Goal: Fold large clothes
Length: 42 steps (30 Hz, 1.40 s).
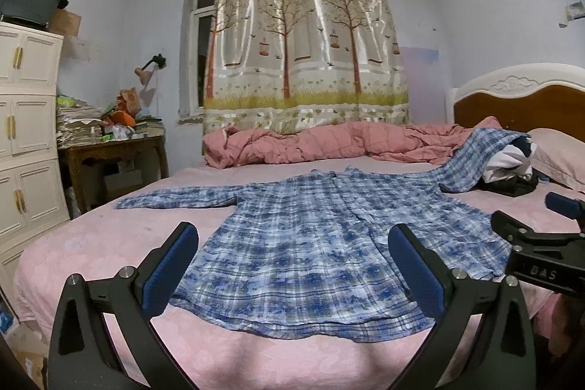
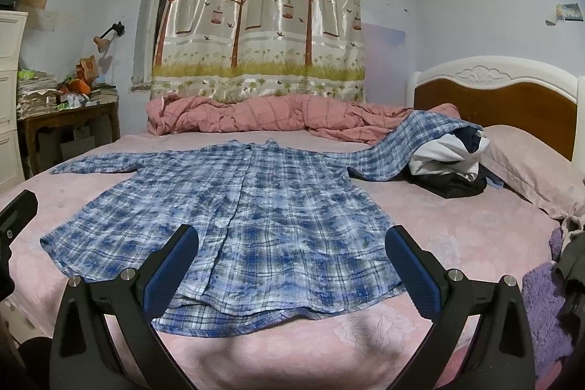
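Both claws, the left gripper (image 1: 292,258) and the right gripper (image 2: 292,258), stand spread wide and hold nothing, poised over the near edge of the bed (image 1: 109,243). We find the plaid shirt (image 1: 321,236) flat along that edge, hem nearest us. One sleeve (image 2: 409,141) lies up over the clothes pile (image 2: 449,163) toward the headboard end. We judge that lifting the hem may drag the sleeve, topple the pile, or skew the fold.
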Each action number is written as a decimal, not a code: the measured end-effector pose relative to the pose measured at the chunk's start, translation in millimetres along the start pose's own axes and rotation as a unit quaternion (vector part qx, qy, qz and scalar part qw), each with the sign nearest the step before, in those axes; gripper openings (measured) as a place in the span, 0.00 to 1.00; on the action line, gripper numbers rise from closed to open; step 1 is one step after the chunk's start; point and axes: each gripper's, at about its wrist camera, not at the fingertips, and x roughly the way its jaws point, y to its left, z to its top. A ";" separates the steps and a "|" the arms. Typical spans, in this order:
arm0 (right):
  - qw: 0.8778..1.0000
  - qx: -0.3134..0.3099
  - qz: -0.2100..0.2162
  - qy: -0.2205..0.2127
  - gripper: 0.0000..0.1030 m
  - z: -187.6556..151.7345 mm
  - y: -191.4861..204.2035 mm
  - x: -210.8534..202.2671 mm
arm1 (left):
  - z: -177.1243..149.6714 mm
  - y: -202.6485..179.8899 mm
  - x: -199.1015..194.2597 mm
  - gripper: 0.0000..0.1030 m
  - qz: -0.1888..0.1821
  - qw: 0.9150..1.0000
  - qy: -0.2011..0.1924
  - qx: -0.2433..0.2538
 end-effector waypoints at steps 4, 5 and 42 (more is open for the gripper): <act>1.000 0.000 0.000 0.000 1.00 -0.6 -0.1 -0.5 | 0.4 -5.4 -2.9 1.00 0.005 1.000 -0.001 0.012; 1.000 0.000 0.000 -0.001 1.00 -0.6 -0.1 -0.6 | 0.4 -7.9 -4.3 1.00 0.009 1.000 -0.003 0.017; 0.997 0.036 0.061 0.011 0.99 4.8 -15.9 -13.1 | 27.6 33.6 -14.2 1.00 0.009 0.998 -0.049 -0.026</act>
